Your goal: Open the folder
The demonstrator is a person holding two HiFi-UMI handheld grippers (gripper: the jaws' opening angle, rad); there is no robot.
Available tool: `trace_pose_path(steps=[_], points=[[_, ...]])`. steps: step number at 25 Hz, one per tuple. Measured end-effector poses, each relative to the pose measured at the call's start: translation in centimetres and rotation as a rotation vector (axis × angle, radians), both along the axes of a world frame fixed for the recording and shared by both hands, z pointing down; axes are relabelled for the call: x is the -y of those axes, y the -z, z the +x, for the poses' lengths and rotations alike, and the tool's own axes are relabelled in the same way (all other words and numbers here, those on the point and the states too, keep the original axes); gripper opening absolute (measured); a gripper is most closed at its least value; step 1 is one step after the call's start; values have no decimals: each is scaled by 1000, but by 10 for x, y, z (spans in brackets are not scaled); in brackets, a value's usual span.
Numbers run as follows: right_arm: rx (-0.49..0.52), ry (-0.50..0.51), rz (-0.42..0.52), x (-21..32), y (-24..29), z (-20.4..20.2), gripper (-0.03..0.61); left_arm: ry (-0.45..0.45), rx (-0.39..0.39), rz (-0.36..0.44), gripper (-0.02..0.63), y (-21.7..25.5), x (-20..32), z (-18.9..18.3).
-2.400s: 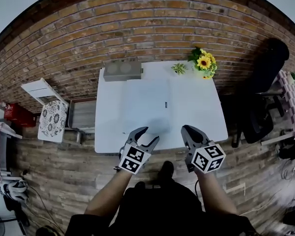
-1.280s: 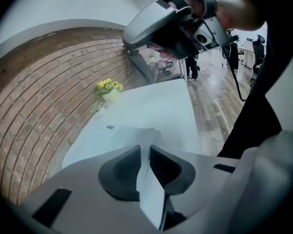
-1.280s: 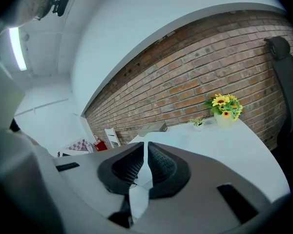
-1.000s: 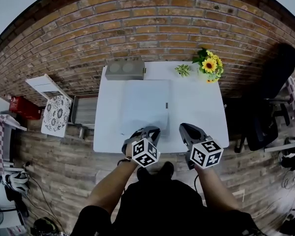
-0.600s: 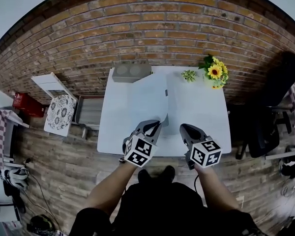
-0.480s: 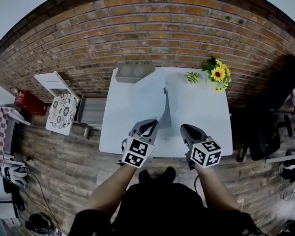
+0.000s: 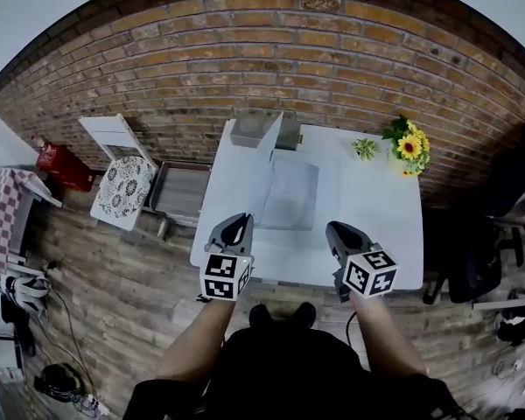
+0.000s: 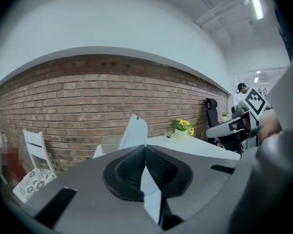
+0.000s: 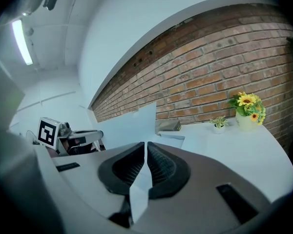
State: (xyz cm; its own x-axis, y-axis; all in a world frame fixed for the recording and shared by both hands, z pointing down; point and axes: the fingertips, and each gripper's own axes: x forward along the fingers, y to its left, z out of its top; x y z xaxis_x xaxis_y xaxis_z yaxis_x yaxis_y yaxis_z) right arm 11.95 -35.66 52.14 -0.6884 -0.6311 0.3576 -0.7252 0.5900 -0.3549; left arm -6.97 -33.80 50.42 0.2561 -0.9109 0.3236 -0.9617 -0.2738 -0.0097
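White table (image 7: 381,234) carries the folder (image 7: 290,195), base flat at middle-left, cover (image 7: 261,173) standing upright. The left gripper (image 7: 238,222) is clamped on the cover's near edge. The right gripper (image 7: 336,232) is over the table's near edge, jaws together, empty. 1 sunflower pot (image 7: 409,147) sits in the far right corner.

Fingers (image 8: 121,173) tight on folder cover (image 8: 135,133)

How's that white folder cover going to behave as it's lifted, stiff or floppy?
Probably fairly stiff: the folder cover stands up nearly flat although the left tool pinches it only at one edge. Likely light, since that thin pinch carries it. Let go, it may well fall either way.
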Motion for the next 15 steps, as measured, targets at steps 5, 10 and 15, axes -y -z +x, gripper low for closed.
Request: trace_pose_path(steps=[5,10,15], points=[[-18,13,0,-3,0,-16,31,113,-17,0,18,-6,-5,-55],[-39,4,4,-4,2,-22,31,224,-43,-49,18,-28,-19,-115],[-59,-16,29,0,7,-24,16,282,-46,-78,20,-49,-20,-155]])
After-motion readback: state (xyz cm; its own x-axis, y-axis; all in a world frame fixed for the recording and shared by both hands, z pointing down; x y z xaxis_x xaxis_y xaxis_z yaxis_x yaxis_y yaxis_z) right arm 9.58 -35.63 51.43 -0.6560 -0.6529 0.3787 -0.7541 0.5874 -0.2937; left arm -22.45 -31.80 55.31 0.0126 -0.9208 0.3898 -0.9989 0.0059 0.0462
